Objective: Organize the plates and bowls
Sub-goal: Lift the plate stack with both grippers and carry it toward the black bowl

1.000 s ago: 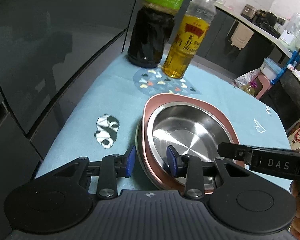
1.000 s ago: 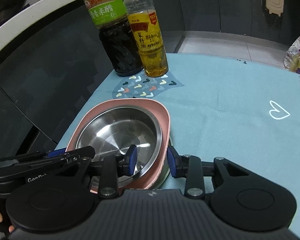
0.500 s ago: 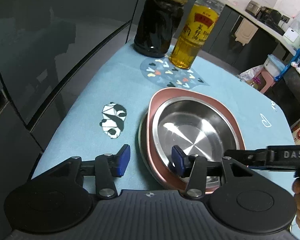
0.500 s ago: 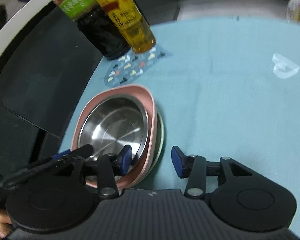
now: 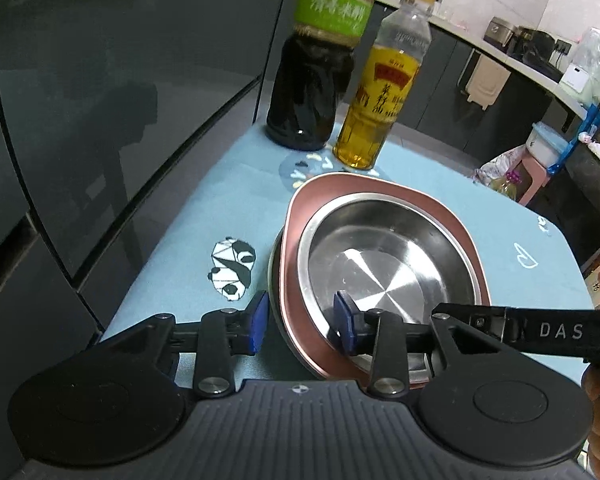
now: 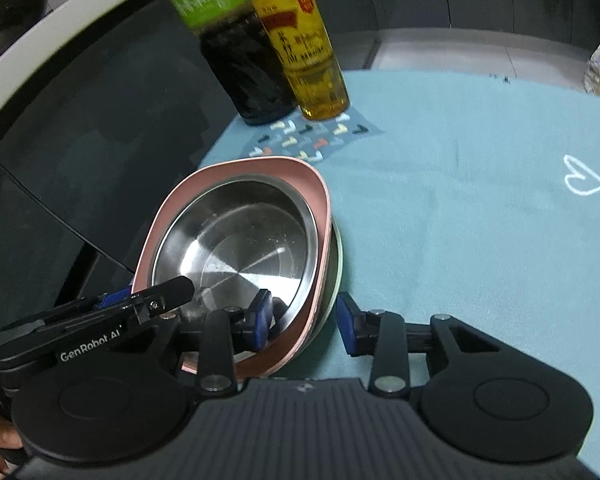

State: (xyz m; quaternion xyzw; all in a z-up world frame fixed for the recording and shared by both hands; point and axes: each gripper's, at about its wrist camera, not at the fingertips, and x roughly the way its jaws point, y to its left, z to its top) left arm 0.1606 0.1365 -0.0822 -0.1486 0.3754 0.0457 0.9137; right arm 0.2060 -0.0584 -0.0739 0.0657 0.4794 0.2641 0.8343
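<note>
Left gripper (image 5: 300,326) open, fingers straddling near-left rim of pink bowl (image 5: 452,224) with steel bowl (image 5: 380,268) nested inside, stack on another dish near surface (image 6: 480,240) left edge, right gripper (image 6: 304,320) open astride the stack's near-right rim, two bottles (image 5: 364,92) at far-left corner.

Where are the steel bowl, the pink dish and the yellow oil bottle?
steel bowl (image 5: 384,268): left wrist view, on its shiny flat bottom.
pink dish (image 6: 236,172): right wrist view, on its far rim, behind the steel bowl.
yellow oil bottle (image 5: 374,120): left wrist view, on the oil-filled body below the label.
</note>
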